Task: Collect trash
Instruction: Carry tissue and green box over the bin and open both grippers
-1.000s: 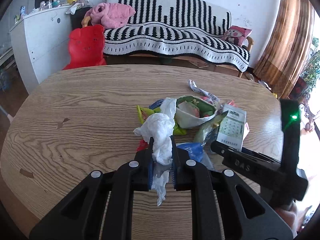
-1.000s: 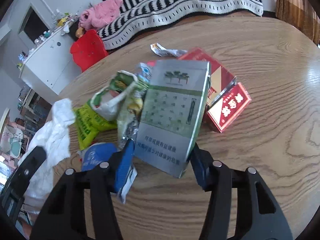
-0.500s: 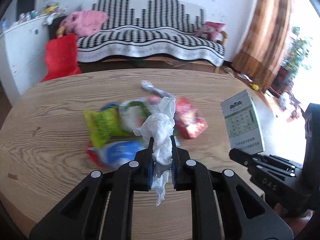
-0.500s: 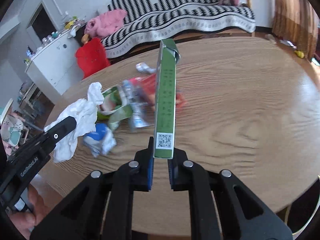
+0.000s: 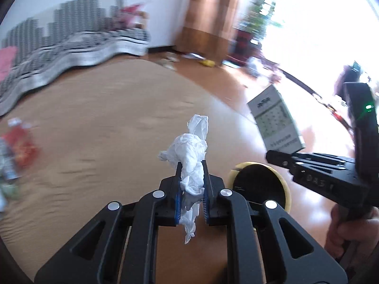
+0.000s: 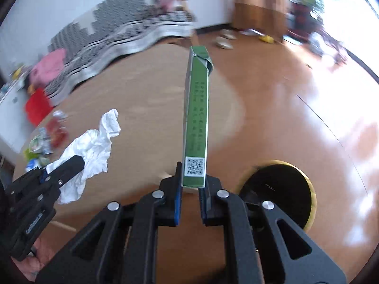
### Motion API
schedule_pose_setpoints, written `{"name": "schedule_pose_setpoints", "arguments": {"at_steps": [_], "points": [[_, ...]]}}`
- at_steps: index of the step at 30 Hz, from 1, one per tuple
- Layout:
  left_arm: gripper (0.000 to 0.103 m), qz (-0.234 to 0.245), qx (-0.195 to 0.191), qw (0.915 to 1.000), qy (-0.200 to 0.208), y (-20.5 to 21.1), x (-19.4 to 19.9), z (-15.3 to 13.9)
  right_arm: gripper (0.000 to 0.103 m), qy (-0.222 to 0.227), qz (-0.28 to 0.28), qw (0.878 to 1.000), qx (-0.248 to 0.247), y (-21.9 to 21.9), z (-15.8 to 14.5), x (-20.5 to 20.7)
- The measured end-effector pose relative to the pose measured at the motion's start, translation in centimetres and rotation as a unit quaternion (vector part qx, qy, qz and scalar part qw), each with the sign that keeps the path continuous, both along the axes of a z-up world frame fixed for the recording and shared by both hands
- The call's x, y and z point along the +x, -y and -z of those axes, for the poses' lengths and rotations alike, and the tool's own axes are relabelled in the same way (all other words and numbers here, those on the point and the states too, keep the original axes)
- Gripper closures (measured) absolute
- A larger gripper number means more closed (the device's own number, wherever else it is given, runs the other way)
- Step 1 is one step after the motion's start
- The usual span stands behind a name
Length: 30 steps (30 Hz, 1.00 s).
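Green carton with QR code clamped in right gripper, left gripper pinching white tissue

You have two grippers in view, one crumpled white tissue, one green carton and one round yellow-rimmed bin. You also see one wooden table, one striped sofa and one blurred trash pile, its pieces uncountable.
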<state>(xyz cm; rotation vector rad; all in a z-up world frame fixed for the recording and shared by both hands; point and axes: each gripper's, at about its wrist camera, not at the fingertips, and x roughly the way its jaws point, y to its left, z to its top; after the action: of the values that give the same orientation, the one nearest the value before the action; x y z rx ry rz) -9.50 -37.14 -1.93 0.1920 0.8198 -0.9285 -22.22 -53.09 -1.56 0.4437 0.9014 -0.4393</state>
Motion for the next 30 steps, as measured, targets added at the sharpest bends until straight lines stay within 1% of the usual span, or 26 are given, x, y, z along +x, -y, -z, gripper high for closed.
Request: {"name": "schedule_pose_setpoints", "arguments": {"at_steps": [1, 3, 4, 7, 10, 13, 14, 16, 20, 21, 22, 23, 24, 25, 30], "points": [[0.090, 0.021, -0.003, 0.9997, -0.009, 1.9, -1.1, 0.7, 0.091, -0.008, 0.019, 1.000, 0.003, 1.9, 0.9, -1.9], [0.090, 0.049, -0.004, 0.9984, -0.027, 4.9, -2.6, 2.2, 0.091, -0.022, 0.040, 0.999, 0.014, 4.3, 2.3, -4.3], [0.090, 0.063, -0.002, 0.9973, -0.039, 6.3, -3.3, 3.1, 0.091, -0.033, 0.054, 0.998, 0.024, 5.9, 3.5, -5.9], [0.090, 0.100, 0.019, 0.9921, -0.073, 10.7, -5.5, 6.6, 0.091, -0.055, 0.072, 0.995, 0.039, 8.7, 5.9, -9.0], [0.090, 0.120, 0.039, 0.9868, -0.101, 13.8, -6.9, 9.8, 0.091, -0.078, 0.085, 0.992, 0.057, 10.5, 8.2, -11.1], [0.090, 0.125, 0.056, 0.9829, -0.123, 16.0, -7.4, 12.5, 0.091, -0.095, 0.092, 0.988, 0.084, 12.1, 10.4, -12.2], [0.090, 0.126, 0.061, 0.9811, -0.134, 16.7, -7.5, 13.5, 0.091, -0.099, 0.091, 0.987, 0.088, 12.2, 10.7, -12.1], [0.090, 0.125, 0.072, 0.9781, -0.150, 17.9, -7.7, 15.3, 0.091, -0.105, 0.090, 0.986, 0.091, 12.0, 11.1, -12.2], [0.088, 0.125, 0.087, 0.9753, -0.160, 20.0, -7.6, 17.1, 0.091, -0.105, 0.087, 0.986, 0.098, 12.3, 11.3, -12.0], [0.084, 0.125, 0.091, 0.9746, -0.162, 20.4, -7.6, 17.5, 0.091, -0.104, 0.088, 0.986, 0.100, 12.2, 11.3, -11.6], [0.062, 0.125, 0.095, 0.9737, -0.165, 20.7, -7.5, 17.8, 0.091, -0.104, 0.089, 0.985, 0.102, 12.5, 11.3, -11.4], [0.032, 0.120, 0.093, 0.9740, -0.168, 20.9, -7.6, 17.9, 0.091, -0.105, 0.090, 0.985, 0.103, 12.7, 11.4, -11.4], [0.025, 0.113, 0.090, 0.9754, -0.167, 21.0, -6.9, 17.7, 0.091, -0.106, 0.091, 0.985, 0.105, 12.5, 11.4, -11.0], [0.025, 0.101, 0.086, 0.9783, -0.159, 20.8, -6.6, 17.5, 0.091, -0.107, 0.092, 0.984, 0.106, 12.6, 11.6, -10.8], [0.024, 0.098, 0.080, 0.9769, -0.172, 20.3, -6.0, 17.1, 0.091, -0.110, 0.095, 0.983, 0.110, 12.7, 11.9, -10.4]]}}
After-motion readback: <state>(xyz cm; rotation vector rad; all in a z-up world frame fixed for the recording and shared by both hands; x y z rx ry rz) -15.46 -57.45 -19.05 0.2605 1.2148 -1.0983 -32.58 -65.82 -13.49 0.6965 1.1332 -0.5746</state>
